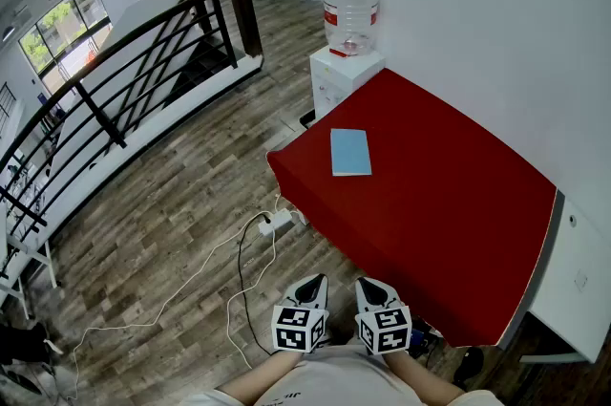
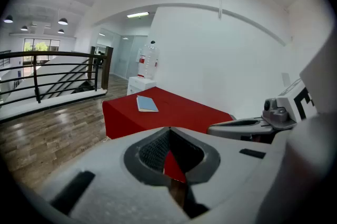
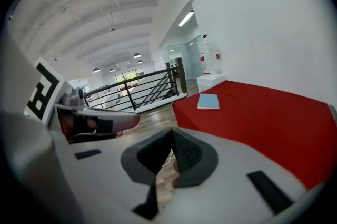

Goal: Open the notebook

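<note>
A closed blue notebook (image 1: 350, 152) lies flat on the red table (image 1: 449, 203), near its far left corner. Both grippers hang close to my body, short of the table's near edge and well away from the notebook. My left gripper (image 1: 312, 284) is shut with nothing in it, and so is my right gripper (image 1: 371, 285) beside it. In the left gripper view the notebook (image 2: 147, 104) sits far ahead past the shut jaws of the left gripper (image 2: 168, 131). The right gripper view shows the notebook (image 3: 208, 101) ahead to the right of the right gripper (image 3: 171, 131).
A water jug (image 1: 349, 5) stands on a white cabinet (image 1: 339, 79) beyond the table. A black railing (image 1: 124, 60) runs along the left. A power strip with white cables (image 1: 267, 224) lies on the wood floor by the table's left edge. A white wall borders the right.
</note>
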`<action>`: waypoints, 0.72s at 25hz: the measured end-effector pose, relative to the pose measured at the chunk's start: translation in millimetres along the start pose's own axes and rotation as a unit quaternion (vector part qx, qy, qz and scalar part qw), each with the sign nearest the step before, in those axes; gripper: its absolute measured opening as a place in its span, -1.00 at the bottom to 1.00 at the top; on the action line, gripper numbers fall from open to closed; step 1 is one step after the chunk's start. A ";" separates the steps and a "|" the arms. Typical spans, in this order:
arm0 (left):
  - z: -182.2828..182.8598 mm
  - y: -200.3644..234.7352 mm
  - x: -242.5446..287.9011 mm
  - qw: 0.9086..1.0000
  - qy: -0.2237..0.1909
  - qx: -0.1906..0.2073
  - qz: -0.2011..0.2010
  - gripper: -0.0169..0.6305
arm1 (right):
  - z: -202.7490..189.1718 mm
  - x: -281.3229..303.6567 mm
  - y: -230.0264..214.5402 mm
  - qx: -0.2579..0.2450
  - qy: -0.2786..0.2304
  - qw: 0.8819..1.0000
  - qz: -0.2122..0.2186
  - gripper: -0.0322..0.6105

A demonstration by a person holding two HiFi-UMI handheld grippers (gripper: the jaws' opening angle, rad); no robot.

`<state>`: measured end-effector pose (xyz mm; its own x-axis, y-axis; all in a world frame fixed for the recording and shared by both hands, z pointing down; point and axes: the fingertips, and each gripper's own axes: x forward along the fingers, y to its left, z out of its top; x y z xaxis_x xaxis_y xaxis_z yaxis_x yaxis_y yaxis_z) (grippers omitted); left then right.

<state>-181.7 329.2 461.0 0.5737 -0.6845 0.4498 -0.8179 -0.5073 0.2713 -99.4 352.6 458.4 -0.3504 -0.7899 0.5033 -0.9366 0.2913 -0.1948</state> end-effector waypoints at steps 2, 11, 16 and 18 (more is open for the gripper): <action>0.9 7.6 0.4 1.000 0.001 -0.001 -0.004 -0.93 | 0.5 6.2 4.0 0.001 0.001 1.000 -0.003 -0.88; 9.3 26.9 21.2 1.000 0.007 -0.002 -0.023 -0.93 | 12.4 39.4 5.3 -0.001 0.006 1.000 -0.002 -0.88; 23.7 47.9 51.6 1.000 0.005 -0.013 -0.015 -0.93 | 25.0 78.3 -6.6 -0.006 0.014 1.000 0.016 -0.88; 33.5 57.3 66.6 1.000 0.004 -0.015 -0.009 -0.93 | 37.6 95.2 -14.6 -0.009 0.014 1.000 0.022 -0.88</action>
<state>-188.9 237.1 478.0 0.5886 -0.6712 0.4505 -0.8081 -0.5035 0.3057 -118.9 252.8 477.5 -0.3915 -0.7608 0.5177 -0.9200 0.3359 -0.2020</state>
